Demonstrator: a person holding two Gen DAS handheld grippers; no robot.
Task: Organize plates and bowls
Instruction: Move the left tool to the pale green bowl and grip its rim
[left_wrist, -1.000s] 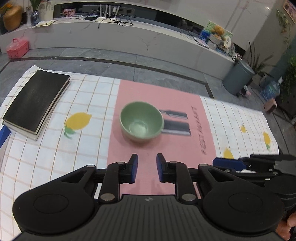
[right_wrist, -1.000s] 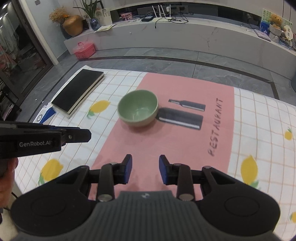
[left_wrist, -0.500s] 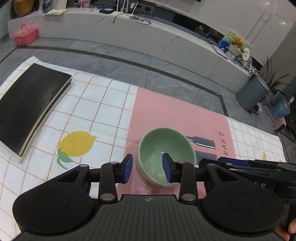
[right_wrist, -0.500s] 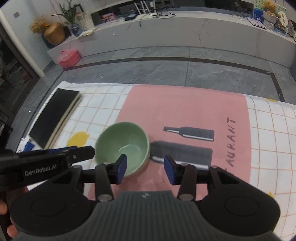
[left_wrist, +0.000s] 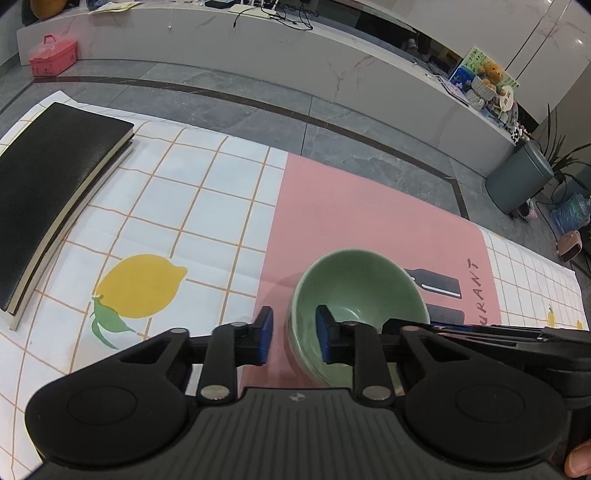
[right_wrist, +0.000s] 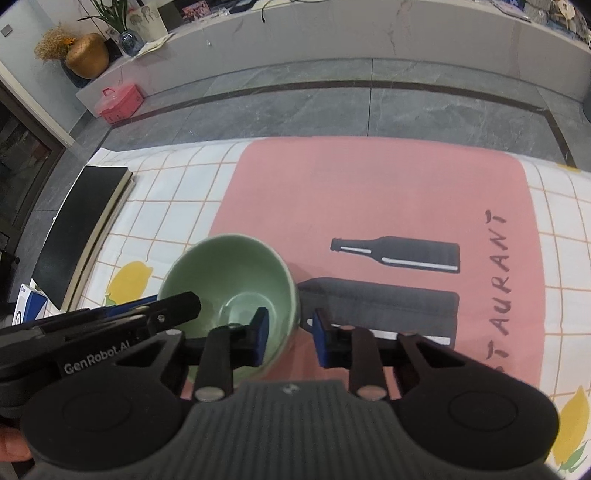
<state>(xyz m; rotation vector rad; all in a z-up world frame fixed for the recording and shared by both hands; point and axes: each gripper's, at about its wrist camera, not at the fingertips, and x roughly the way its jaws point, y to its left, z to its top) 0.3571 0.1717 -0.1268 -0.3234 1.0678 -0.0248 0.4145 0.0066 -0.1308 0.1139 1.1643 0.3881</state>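
— Start at the left of the frame: what lies there?

— In the left wrist view, a black notebook (left_wrist: 55, 192) at the left edge, on the lemon-print cloth (left_wrist: 184, 206) that covers the tabletop. Then a printed lemon, then the pink panel, and low in the middle the green bowl (left_wrist: 354, 291).

— Who has hold of it?

— Both grippers straddle its rim. The left gripper (left_wrist: 293, 336) has one blue pad outside the bowl's left wall and the other inside. The jaws are closing, the wall between them, but I see a gap on the outer side, so they are not pressing yet. In the right wrist view the right gripper (right_wrist: 288, 338) does the same on the opposite wall: one pad inside, one outside, jaws closing, a sliver of space left.

— Anything in the bowl?

— Empty, as far as I can see; just a sheen at the bottom.

— How will it handle?

— Glazed ceramic, I'd judge: stiff, somewhat heavy, slick and breakable. The rim wall is the sensible place to pinch, with opposite sides gripped evenly so it doesn't tilt or slip.

— Any plates?

— None in view. Only a pink box (left_wrist: 53, 55) on the floor beyond.
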